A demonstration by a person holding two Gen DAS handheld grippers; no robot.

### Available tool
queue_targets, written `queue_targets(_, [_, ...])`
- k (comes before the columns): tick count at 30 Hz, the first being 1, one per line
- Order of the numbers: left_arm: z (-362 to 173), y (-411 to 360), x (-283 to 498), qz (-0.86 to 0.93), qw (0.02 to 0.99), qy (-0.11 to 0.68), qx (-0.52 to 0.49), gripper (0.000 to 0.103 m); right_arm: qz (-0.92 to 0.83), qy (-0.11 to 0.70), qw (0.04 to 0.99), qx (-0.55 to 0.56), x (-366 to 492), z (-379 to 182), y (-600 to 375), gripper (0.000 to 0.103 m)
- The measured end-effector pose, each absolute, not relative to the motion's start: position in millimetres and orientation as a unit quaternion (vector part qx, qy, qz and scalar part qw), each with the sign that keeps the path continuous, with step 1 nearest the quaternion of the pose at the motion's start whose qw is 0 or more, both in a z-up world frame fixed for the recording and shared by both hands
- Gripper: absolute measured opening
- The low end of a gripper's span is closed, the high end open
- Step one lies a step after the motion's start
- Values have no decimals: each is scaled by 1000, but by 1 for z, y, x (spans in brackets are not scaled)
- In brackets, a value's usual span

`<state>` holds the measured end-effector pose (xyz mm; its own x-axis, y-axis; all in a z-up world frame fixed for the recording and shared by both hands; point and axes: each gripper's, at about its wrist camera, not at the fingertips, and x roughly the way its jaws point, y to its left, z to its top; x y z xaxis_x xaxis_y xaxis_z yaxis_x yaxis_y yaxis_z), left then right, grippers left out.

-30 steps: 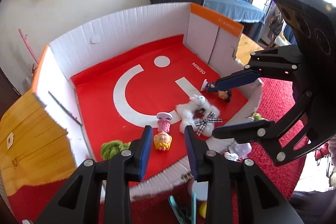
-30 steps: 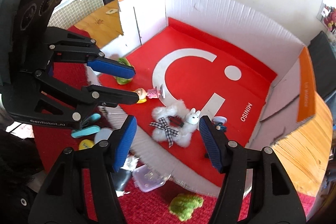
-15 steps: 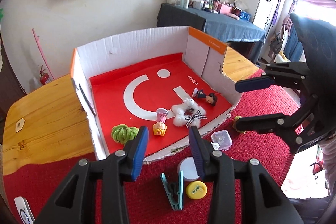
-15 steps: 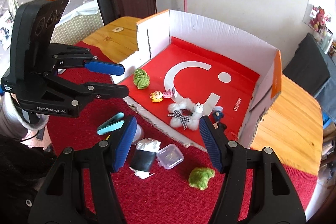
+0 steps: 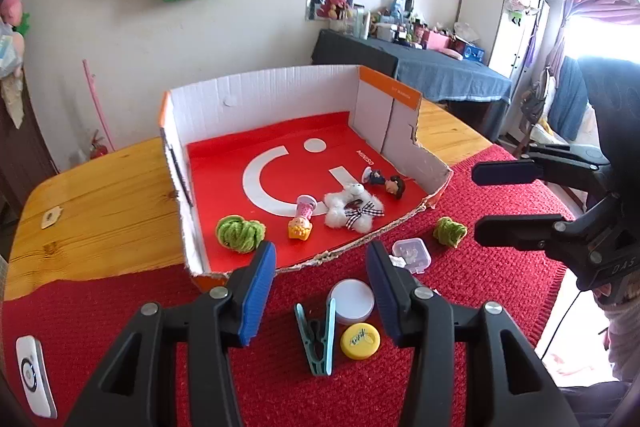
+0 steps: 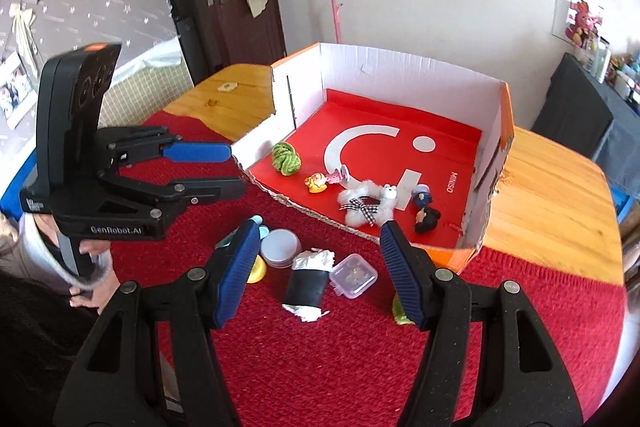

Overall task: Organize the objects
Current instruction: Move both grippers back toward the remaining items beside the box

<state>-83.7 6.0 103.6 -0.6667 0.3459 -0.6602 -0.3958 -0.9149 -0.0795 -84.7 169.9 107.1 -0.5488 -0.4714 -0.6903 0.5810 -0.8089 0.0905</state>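
A white cardboard box [image 5: 256,95] with a red floor holds a green yarn ball [image 5: 239,233], a small doll [image 5: 301,217], a white fluffy toy [image 5: 352,211] and a dark figurine [image 5: 386,181]. On the red mat in front lie a teal clip [image 5: 318,337], a white round lid [image 5: 352,301], a yellow cap [image 5: 360,341], a clear small case [image 5: 412,255], a second green yarn ball [image 5: 450,231] and a black-and-white roll [image 6: 310,281]. My left gripper [image 5: 320,287] is open and empty above the mat. My right gripper [image 6: 320,273] is open and empty over the roll.
The box stands on a wooden table [image 5: 100,195] partly covered by the red mat [image 5: 480,287]. A white remote [image 5: 34,387] lies at the mat's left edge. A dark-clothed table [image 5: 420,67] stands behind.
Both grippers have pulled back and up from the box. The loose objects on the mat have come into view. My left gripper's jaws stand wider apart.
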Motion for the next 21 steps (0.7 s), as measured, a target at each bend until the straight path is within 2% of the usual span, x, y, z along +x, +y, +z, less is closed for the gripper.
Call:
queue_targets(3, [103, 5, -73, 917, 199, 30, -345, 57, -887, 52, 288, 357, -75, 103, 173, 66])
queue_targets(9, [93, 3, -57, 924, 184, 18, -336, 61, -913, 13, 242, 329, -60, 91, 181, 66])
queue_targets(12, [86, 1, -51, 925, 180, 4, -334, 66, -922, -11, 222, 318, -55, 85, 185, 74])
queue_targets(16, [74, 1, -49, 924, 176, -8, -339, 67, -934, -8, 190, 304, -50, 74, 184, 74])
queue_targets(19, [64, 1, -50, 923, 171, -17, -344, 68, -938, -9, 169, 303, -51, 65, 183, 79])
queue_targets(21, [58, 2, -50, 923, 164, -17, -348, 71, -939, -13, 161, 304, -51, 60, 183, 80])
